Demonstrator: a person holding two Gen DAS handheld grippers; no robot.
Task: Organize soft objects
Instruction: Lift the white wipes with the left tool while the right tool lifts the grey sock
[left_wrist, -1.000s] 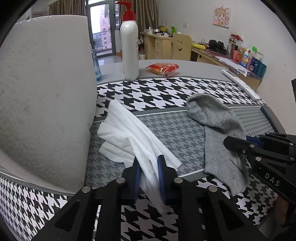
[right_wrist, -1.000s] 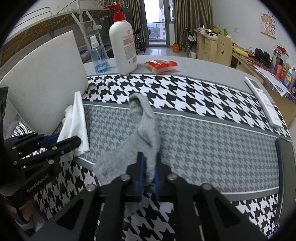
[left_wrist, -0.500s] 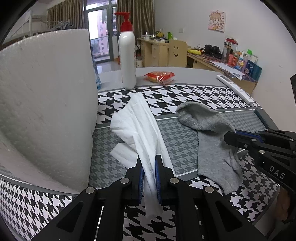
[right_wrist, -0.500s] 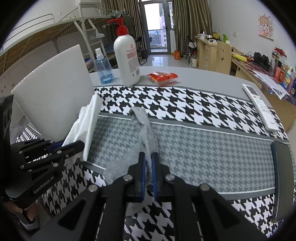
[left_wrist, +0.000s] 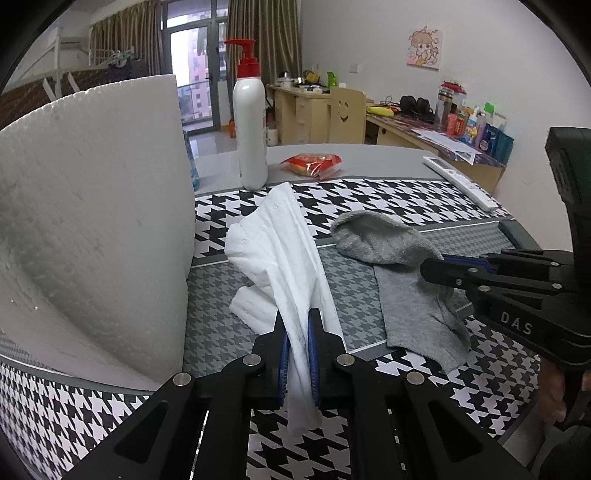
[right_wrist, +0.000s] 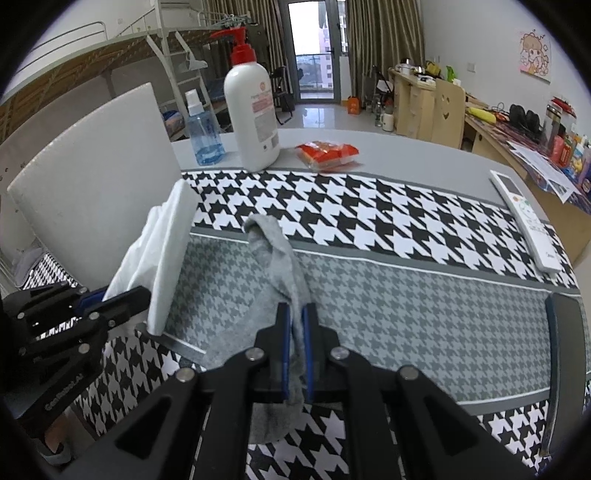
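Clearly both hands are set up for the same move at once: each tool has pinched the near end of one soft thing, so that the rest of it trails away across the houndstooth mat (right_wrist: 406, 229).

The left tool (left_wrist: 297, 343) is clamped narrow on the white cloth (left_wrist: 284, 251), with a short tail of fabric hanging out below its blue pads. The cloth rises in a ridge from the pinch and its far end reaches toward the pump bottle (left_wrist: 250, 129); gripped at one end like that, it could be pulled long and straight rather than stay bunched. It lies just beside the big foam board (left_wrist: 92, 221) leaning at the left, which I take to be only a backdrop.

The right tool (right_wrist: 295, 343) is likewise closed on the grey sock (right_wrist: 275, 251), near its open end I think, with the toe part pointing off toward the snack packet (right_wrist: 327, 153). Sock and cloth lie side by side on the tabletop, apart from each other, each within reach of its own hand.

Neither piece looks sorted yet: I would guess that lifting or straightening comes next. A remote control (right_wrist: 524, 218) sits well off to the right, out of the way.
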